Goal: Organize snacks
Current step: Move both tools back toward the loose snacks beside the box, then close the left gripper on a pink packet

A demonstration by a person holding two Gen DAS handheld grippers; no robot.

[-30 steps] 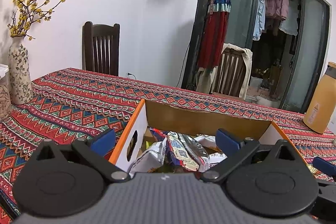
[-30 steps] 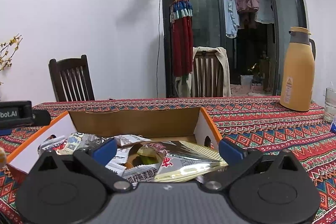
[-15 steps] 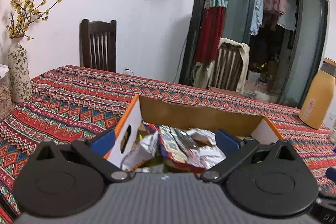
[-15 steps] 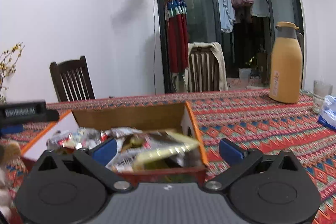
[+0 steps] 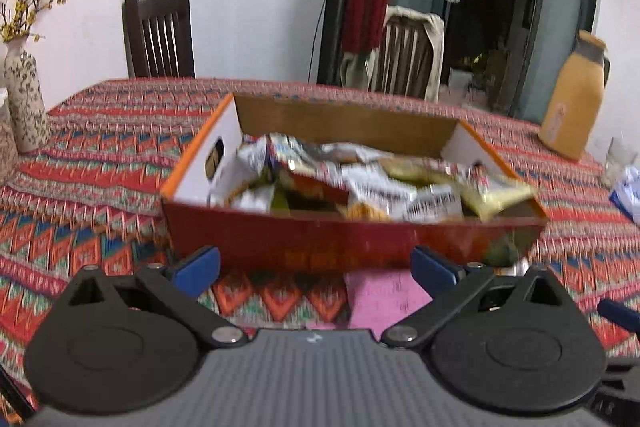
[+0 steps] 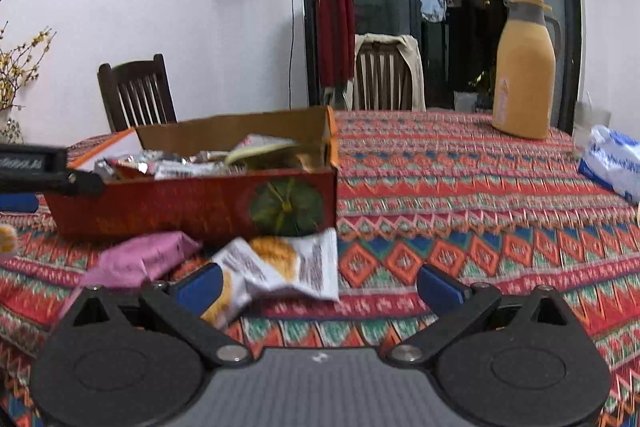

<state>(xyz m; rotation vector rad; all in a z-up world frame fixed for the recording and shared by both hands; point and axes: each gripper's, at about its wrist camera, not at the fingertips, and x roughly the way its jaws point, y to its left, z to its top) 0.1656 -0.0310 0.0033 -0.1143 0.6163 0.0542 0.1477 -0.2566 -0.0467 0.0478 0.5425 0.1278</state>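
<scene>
- The step in hand looks like picking up the loose packets that lie on the counter (image 6: 460, 187) in front of the snack box (image 6: 192, 203) and dropping them in with the rest.
- To do it well, I would bring the right claw (image 6: 320, 287) low over the white cracker packet (image 6: 280, 267), close on its flat middle — not a crinkled corner, which may slip — and lift clear of the box's front wall before letting go.
- The right claw is wide open and empty; the white cracker packet lies just ahead of it, its near end against the left blue fingertip (image 6: 200, 285).
- The pink packet (image 6: 140, 261) lies beside it to the left, close to the box's front wall.
- The left claw (image 5: 316, 267) is also wide and empty, facing the box's front wall (image 5: 340, 239); the pink packet (image 5: 384, 295) sits between its fingers, nearer the right one.
- The box is already heaped with packets (image 5: 360, 179), so a light drop suits — a shove could spill them.
</scene>
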